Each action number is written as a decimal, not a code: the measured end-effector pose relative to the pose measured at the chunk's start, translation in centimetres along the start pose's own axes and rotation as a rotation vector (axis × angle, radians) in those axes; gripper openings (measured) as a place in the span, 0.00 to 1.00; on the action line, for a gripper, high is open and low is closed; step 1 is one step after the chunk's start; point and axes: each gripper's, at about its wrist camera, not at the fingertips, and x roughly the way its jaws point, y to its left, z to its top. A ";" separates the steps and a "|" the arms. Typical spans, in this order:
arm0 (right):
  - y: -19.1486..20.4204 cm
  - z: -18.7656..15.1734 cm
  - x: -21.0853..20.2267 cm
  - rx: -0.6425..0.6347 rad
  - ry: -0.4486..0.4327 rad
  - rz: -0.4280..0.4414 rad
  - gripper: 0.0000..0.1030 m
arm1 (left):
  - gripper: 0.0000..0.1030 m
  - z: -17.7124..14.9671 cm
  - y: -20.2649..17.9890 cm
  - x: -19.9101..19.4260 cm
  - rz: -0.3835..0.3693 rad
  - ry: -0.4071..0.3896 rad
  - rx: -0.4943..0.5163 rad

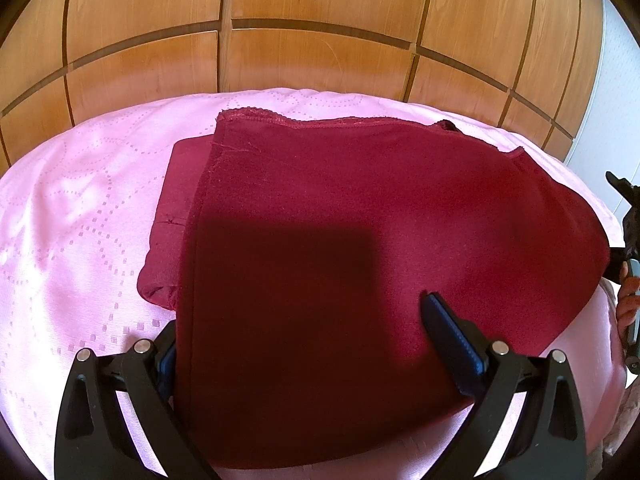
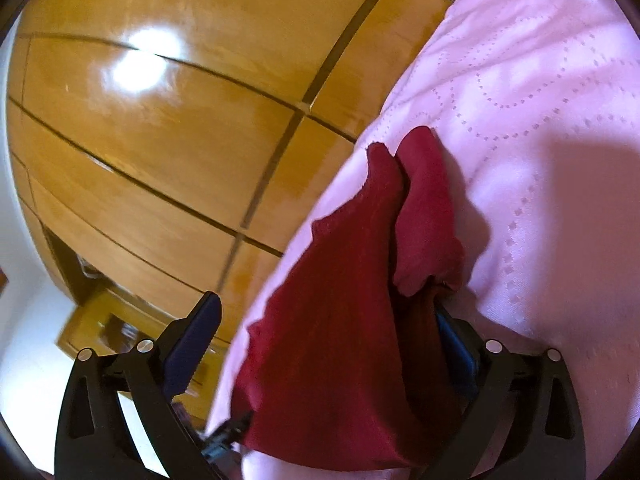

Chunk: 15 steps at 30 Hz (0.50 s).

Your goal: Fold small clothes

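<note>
A dark red garment [image 1: 340, 220] lies partly folded on the pink bedspread [image 1: 80, 208], its lace-trimmed edge at the far side. My left gripper [image 1: 300, 344] is open, its jaws wide apart; the right finger [image 1: 452, 340] rests on top of the cloth and the left finger is hidden under the garment's near left edge. In the right wrist view the same garment [image 2: 340, 320] lies bunched between the jaws of my right gripper [image 2: 320, 332], which is open; its left finger [image 2: 192, 340] hangs past the bed's edge and cloth covers its right finger.
A wooden panelled wardrobe [image 1: 320, 40] stands right behind the bed and fills the left of the right wrist view [image 2: 160, 140]. The bed's edge [image 2: 280, 260] runs diagonally. The right gripper's frame and a hand [image 1: 628, 280] show at the left view's right edge.
</note>
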 end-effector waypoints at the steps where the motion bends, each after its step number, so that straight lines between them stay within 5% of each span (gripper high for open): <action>1: -0.1 0.0 -0.3 0.008 0.007 0.008 0.84 | 0.98 0.0 0.0 0.0 0.000 0.000 0.000; 4: -1.2 -0.2 -1.0 0.072 0.067 -0.100 0.51 | 0.98 0.0 0.0 0.0 -0.001 -0.001 0.000; 11: -0.8 -1.7 -2.3 0.097 0.217 -0.154 0.51 | 0.98 0.0 0.0 0.0 -0.002 -0.002 -0.001; 15: -1.2 -0.9 -1.0 0.121 0.176 -0.145 0.55 | 0.98 0.0 0.0 0.0 -0.005 0.000 -0.004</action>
